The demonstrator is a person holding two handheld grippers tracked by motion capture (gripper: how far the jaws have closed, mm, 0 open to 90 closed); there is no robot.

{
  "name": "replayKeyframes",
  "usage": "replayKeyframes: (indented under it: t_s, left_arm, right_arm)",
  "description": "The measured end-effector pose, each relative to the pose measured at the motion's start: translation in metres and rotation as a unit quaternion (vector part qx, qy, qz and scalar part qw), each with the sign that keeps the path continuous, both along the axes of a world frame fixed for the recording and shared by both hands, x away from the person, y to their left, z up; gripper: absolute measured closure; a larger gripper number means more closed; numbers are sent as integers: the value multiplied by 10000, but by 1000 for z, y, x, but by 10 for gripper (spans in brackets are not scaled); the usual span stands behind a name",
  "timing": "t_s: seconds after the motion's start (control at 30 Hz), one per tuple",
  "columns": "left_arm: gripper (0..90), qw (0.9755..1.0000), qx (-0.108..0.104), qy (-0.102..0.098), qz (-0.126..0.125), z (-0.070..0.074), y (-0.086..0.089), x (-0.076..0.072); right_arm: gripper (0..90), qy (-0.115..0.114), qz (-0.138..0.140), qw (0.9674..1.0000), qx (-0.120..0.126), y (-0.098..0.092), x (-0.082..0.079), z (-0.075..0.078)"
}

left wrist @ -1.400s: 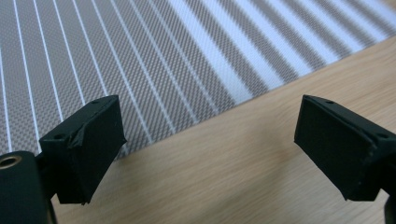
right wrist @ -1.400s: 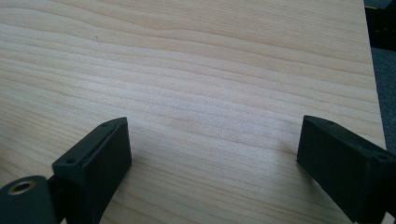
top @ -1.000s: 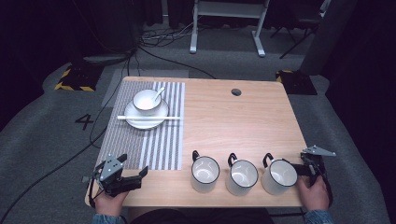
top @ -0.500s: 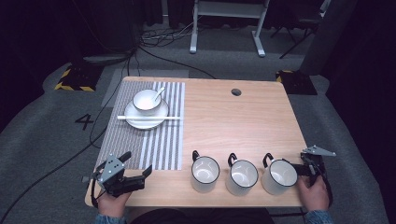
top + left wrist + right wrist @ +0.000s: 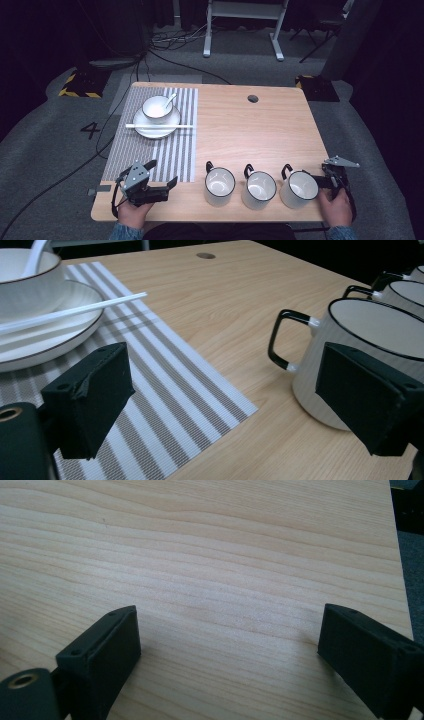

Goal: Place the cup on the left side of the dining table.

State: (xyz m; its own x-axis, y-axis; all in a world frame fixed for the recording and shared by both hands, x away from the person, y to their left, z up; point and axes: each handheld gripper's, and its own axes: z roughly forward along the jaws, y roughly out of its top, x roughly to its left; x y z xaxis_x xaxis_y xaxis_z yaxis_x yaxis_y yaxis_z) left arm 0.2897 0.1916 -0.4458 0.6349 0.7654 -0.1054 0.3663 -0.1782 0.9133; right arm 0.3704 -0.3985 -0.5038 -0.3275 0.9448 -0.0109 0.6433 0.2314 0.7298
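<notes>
mugs (image 5: 259,189) stand untouched on the tabletop (image 5: 250,130); left claw (image 5: 167,185) gapes near one, right claw (image 5: 230,655) gapes empty; nothing gripped yet.

Both tongs, left (image 5: 162,176) and right (image 5: 326,176), rest low, jaws spread.

Left claw (image 5: 227,400) wide open btwn mat (image 5: 165,390) & nearest mug (image 5: 360,340).

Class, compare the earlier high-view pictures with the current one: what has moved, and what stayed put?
The left gripper has shifted slightly rightward along the near table edge, toward the leftmost white enamel mug with a black rim, jaws open, holding nothing. The right gripper, also open, the three mugs, the white bowl and the striped placemat stayed as they were.
</notes>
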Motion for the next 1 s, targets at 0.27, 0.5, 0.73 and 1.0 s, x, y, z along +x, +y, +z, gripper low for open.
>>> replayKeyframes:
  t_s: [0.27,0.5,0.73,1.0]
  left_arm:
    - [84,9989,-35,82,-462,3,-28,12]
    - [85,9962,-127,182,-843,4,-55,18]
    - [72,9919,278,53,-1240,6,-81,12]
    - [57,9879,220,281,-1510,0,-101,5]
  right_arm:
    - [102,-2,-1,10000,0,0,0,0]
    - [102,-1,0,10000,1,0,0,0]
    - [102,-2,0,10000,0,0,0,0]
    - [102,-4,-6,10000,-2,0,0,0]
